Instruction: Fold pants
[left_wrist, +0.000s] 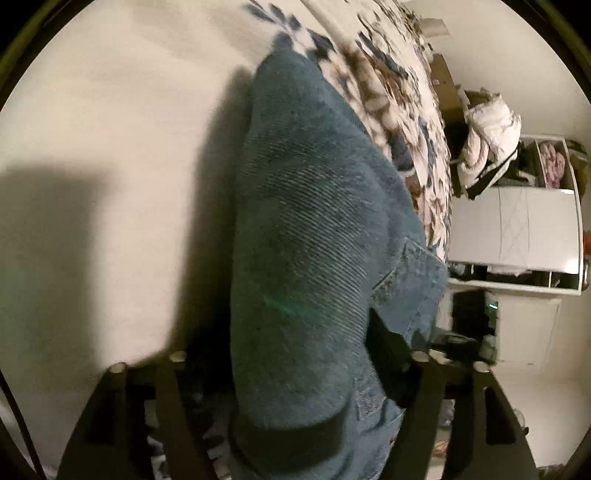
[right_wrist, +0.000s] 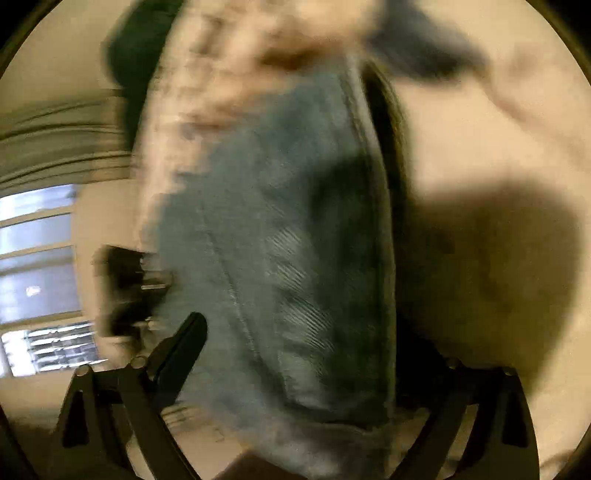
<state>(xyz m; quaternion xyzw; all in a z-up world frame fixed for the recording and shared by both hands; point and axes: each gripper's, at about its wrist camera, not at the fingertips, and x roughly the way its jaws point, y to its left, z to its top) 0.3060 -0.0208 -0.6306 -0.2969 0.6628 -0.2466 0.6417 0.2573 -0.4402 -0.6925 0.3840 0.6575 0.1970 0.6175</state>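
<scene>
A pair of blue denim pants (left_wrist: 314, 240) hangs in the air in front of the left wrist camera, against a pale wall. My left gripper (left_wrist: 299, 398) is shut on the pants; the cloth bunches between its dark fingers and covers the tips. In the right wrist view, which is blurred by motion, the same pants (right_wrist: 288, 251) fill the middle. My right gripper (right_wrist: 295, 369) is shut on the pants too; one dark finger (right_wrist: 184, 343) shows at the left, the other is hidden behind the cloth.
A bed with a floral blue and brown cover (left_wrist: 399, 92) lies beyond the pants. A white shelf unit (left_wrist: 517, 229) with a white padded jacket (left_wrist: 487, 136) on it stands at the right. A window (right_wrist: 37, 277) shows at the left of the right wrist view.
</scene>
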